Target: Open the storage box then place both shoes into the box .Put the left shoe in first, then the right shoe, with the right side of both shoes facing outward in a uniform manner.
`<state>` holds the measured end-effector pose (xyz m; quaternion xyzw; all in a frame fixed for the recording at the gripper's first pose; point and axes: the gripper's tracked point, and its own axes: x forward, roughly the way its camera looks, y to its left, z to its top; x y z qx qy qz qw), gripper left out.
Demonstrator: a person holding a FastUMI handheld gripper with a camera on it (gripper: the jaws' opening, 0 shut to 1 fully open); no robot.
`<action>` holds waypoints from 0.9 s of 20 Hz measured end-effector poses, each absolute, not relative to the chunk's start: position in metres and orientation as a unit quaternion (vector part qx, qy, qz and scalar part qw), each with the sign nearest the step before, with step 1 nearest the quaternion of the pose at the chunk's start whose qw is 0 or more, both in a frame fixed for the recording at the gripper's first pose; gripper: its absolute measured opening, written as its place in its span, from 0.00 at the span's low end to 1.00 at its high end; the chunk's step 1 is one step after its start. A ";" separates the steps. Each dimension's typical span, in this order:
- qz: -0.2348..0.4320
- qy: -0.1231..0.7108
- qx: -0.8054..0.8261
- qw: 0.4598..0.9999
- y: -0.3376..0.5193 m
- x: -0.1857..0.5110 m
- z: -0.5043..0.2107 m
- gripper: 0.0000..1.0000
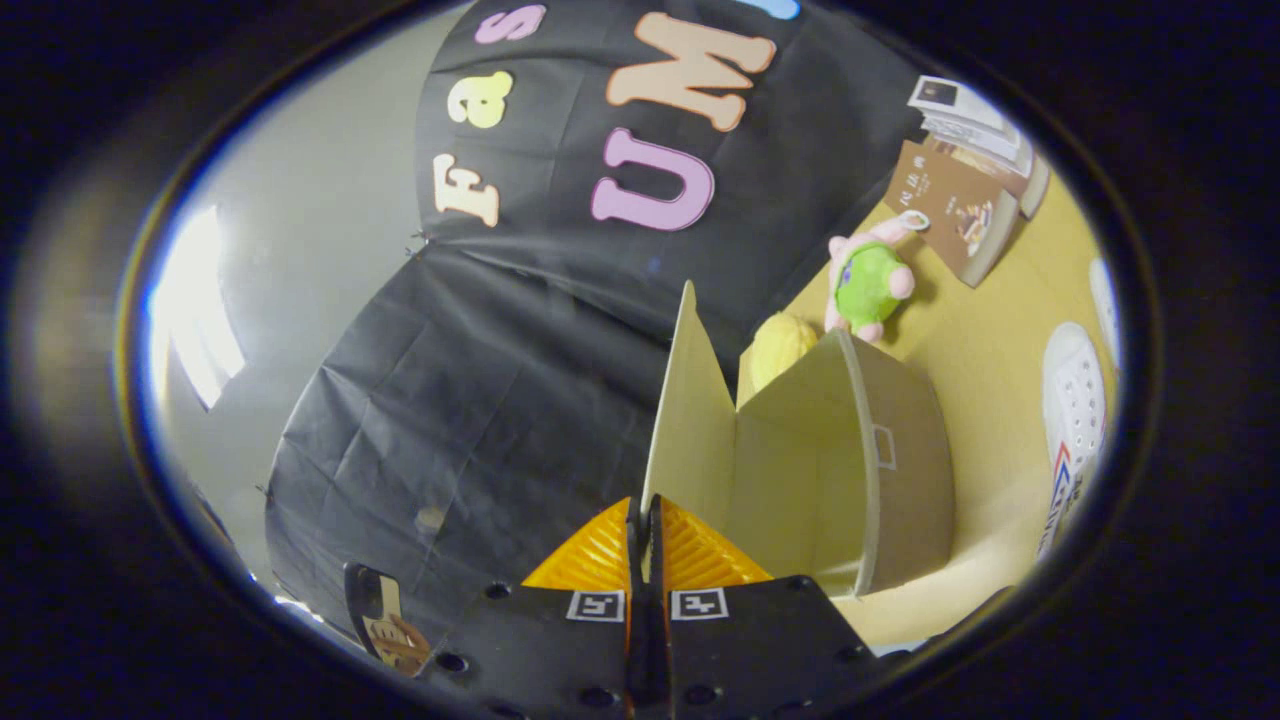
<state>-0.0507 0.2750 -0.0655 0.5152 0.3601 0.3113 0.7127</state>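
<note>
My view is rolled on its side. The tan storage box (905,470) stands on the yellow table (985,340), its inside showing hollow. Its lid (685,400) is swung up and stands away from the box mouth. My gripper (645,525) is shut on the lid's free edge, the thin panel pinched between both fingers. A white shoe (1072,410) with a red and blue mark lies on the table beyond the box's handle side. Part of a second white shoe (1103,300) lies a little past the first.
A green and pink plush toy (868,282) and a yellow soft thing (780,345) sit behind the box. A brown book (955,210) leans against a stack of books (985,130) further along the table. Black cloth walls the booth behind.
</note>
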 end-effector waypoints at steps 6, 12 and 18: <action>0.339 0.338 0.469 0.742 0.310 -0.052 -0.032 0.03; 0.374 0.326 0.419 0.761 0.360 -0.054 -0.006 0.03; 0.412 0.305 0.352 0.783 0.419 -0.062 0.011 0.06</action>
